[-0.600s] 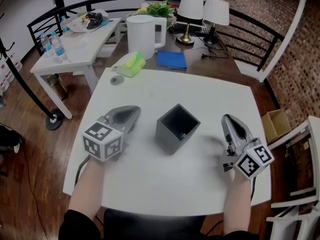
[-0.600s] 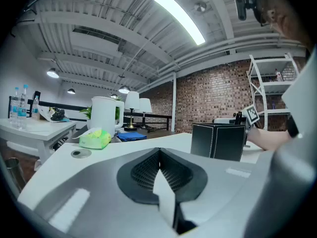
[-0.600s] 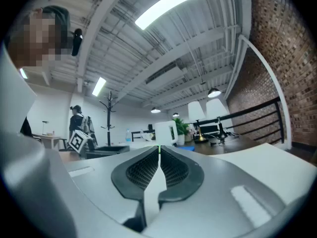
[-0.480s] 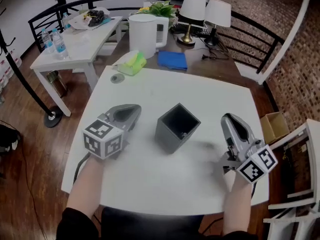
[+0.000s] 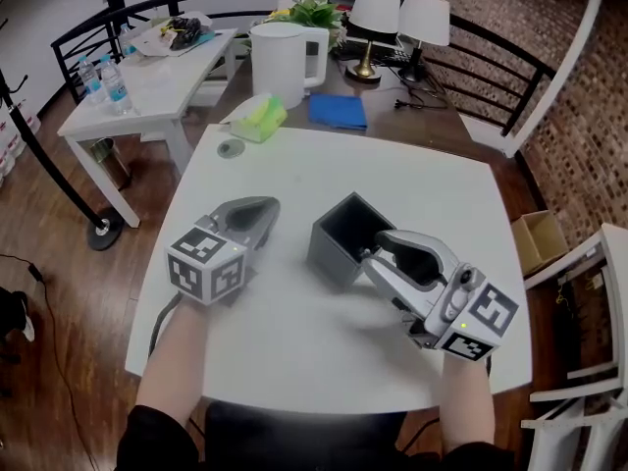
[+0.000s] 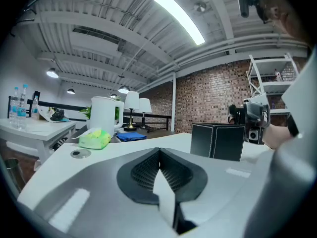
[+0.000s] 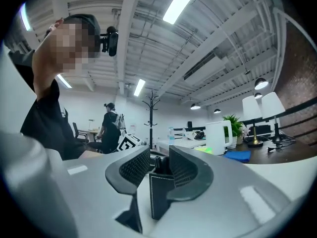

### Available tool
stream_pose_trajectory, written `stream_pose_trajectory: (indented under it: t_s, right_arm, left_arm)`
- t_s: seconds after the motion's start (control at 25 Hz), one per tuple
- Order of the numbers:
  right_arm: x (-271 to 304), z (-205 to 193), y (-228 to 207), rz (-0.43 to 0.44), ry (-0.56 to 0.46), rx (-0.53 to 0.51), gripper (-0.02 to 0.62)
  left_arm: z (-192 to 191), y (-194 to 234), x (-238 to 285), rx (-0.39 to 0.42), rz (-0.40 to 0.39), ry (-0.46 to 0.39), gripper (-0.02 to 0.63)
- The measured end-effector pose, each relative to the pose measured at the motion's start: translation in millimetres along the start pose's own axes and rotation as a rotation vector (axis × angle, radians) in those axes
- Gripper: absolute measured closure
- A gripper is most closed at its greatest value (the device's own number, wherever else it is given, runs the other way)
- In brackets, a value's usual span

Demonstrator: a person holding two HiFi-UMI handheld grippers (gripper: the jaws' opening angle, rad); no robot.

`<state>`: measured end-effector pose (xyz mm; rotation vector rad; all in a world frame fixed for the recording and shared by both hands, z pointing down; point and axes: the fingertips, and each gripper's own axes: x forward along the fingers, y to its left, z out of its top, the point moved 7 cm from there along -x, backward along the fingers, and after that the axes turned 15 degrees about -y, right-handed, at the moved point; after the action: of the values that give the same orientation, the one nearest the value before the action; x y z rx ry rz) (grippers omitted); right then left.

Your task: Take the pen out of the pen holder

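Loft office: brick wall, white desks, table lamps.

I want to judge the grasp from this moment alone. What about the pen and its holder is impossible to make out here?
Head view: the right gripper covers part of the pen holder's opening; no pen shows there.
Right gripper view: a dark slim thing stands between the parted jaws, too dim to call a pen or to tell contact.
Left gripper view: the holder's walls hide its inside.
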<state>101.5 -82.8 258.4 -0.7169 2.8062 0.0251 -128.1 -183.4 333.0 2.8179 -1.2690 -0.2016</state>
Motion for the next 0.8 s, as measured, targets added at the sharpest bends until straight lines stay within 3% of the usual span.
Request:
stream_pose_trajectory:
  t_s: [0.44,0.8]
  right_arm:
    - [8,-12,2,0.007,0.058,-0.018,0.539]
    - [16,31,-1,0.048,-0.088,-0.015,0.541]
  left_arm:
    - [0,-2,0,-0.002,-0.019,0.0,0.604]
    - [-1,-1,0,-0.003,-0.021,0.002,0.604]
